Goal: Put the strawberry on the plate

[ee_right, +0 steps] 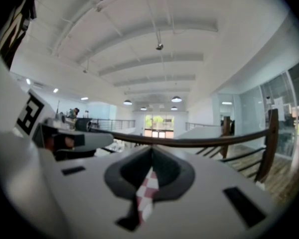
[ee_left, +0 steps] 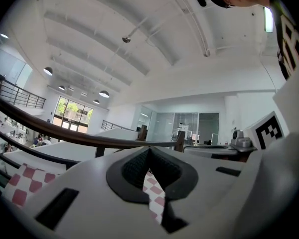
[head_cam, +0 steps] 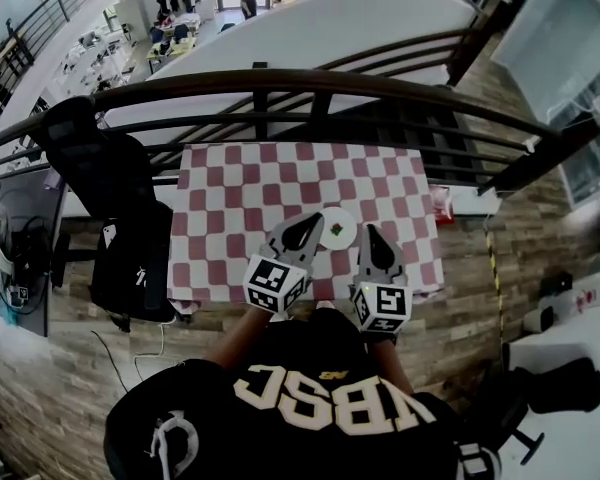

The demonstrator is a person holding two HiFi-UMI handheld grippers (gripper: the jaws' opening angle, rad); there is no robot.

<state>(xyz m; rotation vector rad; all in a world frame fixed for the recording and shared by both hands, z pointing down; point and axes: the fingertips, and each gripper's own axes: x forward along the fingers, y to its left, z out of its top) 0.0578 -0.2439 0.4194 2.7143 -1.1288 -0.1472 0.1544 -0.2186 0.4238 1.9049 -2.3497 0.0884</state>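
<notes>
text | we read big pale letters, seemingly "WBSC", seen upside down | on: black shirt point(head_cam: 330, 408) | else: nothing legible

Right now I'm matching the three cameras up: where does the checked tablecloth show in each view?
Head view: the checked tablecloth fills the middle, just below the dark handrail.
Left gripper view: a narrow strip low at centre, plus a patch at lower left.
Right gripper view: a narrow strip low at centre.
Shared landmark: the dark handrail crosses all three.
</notes>
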